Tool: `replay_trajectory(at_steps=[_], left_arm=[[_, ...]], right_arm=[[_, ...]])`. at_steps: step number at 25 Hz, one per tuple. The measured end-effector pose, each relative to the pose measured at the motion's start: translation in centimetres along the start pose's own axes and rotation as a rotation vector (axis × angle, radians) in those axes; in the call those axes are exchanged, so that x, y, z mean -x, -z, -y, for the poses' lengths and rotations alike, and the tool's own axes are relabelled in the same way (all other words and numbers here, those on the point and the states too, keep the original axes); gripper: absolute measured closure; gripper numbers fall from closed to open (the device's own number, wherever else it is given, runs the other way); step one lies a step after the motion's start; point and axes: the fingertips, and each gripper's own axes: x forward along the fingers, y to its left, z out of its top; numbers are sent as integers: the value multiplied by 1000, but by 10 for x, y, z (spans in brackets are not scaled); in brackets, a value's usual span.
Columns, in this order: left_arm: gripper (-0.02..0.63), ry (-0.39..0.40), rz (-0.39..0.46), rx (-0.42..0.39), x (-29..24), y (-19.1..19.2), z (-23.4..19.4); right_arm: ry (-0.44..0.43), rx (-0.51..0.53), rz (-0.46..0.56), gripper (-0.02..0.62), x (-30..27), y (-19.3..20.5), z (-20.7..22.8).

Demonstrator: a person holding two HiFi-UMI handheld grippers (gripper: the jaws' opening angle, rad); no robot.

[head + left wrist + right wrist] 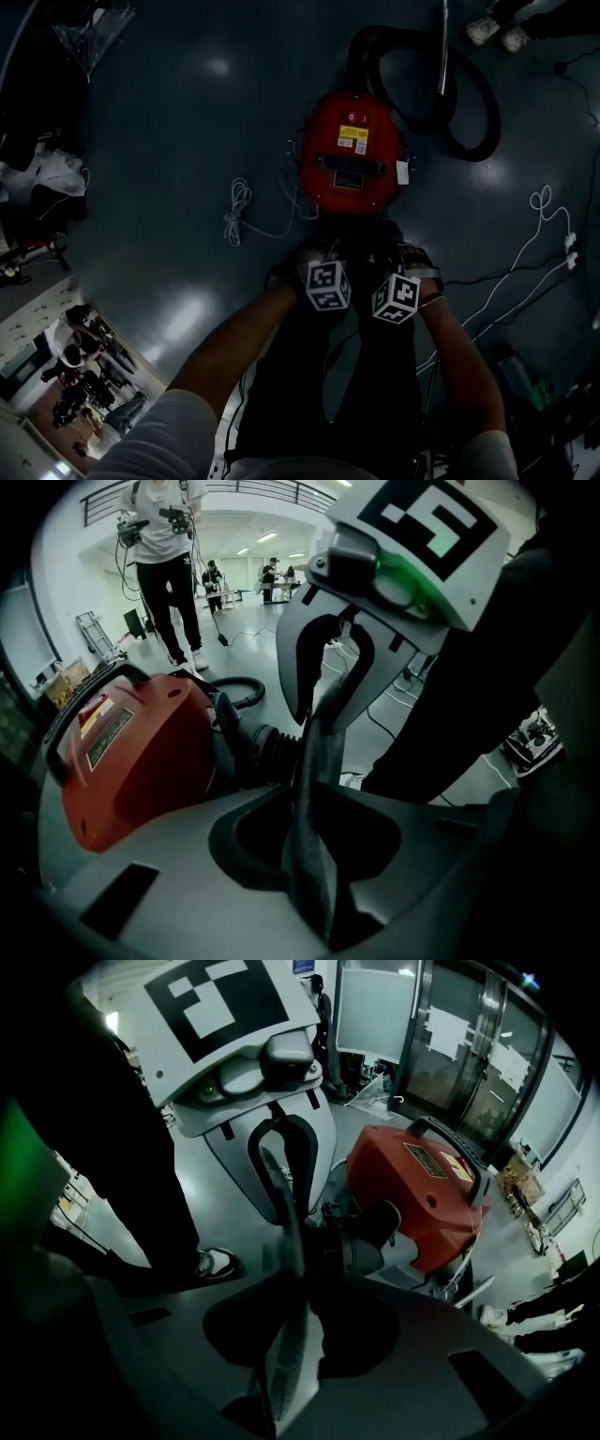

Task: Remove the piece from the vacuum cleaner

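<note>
The red vacuum cleaner (349,155) lies on the dark floor straight ahead, and its black hose (473,103) loops away at the far right. Both grippers hover just short of its near end, marker cubes side by side and turned towards each other. The left gripper (336,255) has its jaws drawn together, with nothing visible between them. The right gripper (382,259) looks the same. In the left gripper view the ribbed black hose socket (267,752) sits just past the fingertips, beside the red body (141,761). The right gripper view shows that socket (370,1241) close behind its fingers.
A white power cord (246,217) lies coiled on the floor left of the vacuum. More cables (525,272) trail at the right. A person (164,564) holding grippers stands beyond the vacuum. The holder's own legs and shoe (214,1262) are directly below the grippers.
</note>
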Motion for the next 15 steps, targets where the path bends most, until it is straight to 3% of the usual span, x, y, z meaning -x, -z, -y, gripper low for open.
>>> replay_trajectory(at_steps=[5, 10, 15], left_arm=[[564, 21, 5, -12, -3, 2, 3], [569, 79, -15, -42, 1, 6, 23], [569, 101, -21, -52, 18, 2, 40]], right_arm=[[-37, 18, 3, 547, 0, 0, -8], [-109, 12, -4, 552, 8, -3, -27], [-124, -8, 6, 552, 28, -7, -39]])
